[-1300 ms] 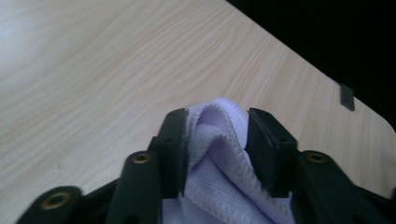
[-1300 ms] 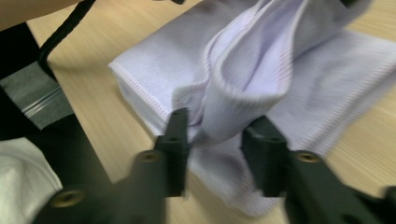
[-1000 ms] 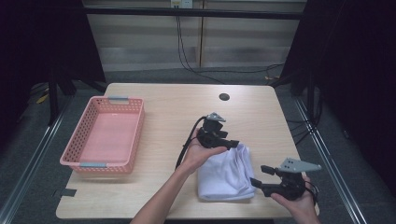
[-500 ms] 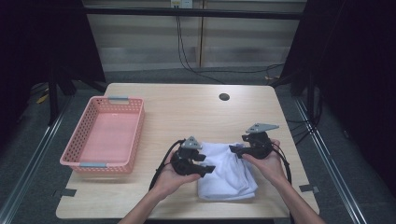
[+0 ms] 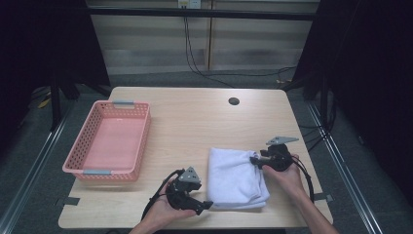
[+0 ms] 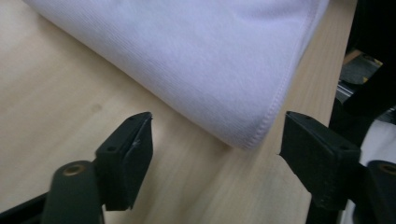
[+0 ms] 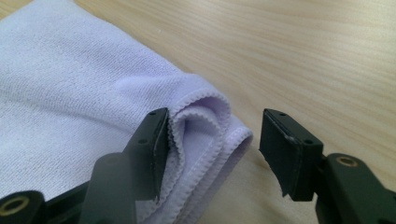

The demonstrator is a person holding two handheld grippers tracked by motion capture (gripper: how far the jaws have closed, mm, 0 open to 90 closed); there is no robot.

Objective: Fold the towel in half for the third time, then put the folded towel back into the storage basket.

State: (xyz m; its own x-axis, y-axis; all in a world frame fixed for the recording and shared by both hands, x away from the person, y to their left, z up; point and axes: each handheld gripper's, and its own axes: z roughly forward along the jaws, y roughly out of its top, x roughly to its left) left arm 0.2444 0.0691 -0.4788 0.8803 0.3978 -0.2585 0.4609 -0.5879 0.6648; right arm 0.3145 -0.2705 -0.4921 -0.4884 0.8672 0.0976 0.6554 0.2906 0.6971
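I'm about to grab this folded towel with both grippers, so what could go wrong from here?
1. The right gripper straddles a corner of the towel with several layered hems; closing may pinch only some layers, so the fold could come apart.
2. The left gripper stands open just short of the near corner, jaws low on the table; closing now may catch nothing or scrape the wood.

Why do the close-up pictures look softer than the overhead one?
High view: table evenly lit, surroundings dark. Left gripper view: towel slightly washed out, background at right blurred. Right gripper view: towel hem sharp, near tool parts soft.
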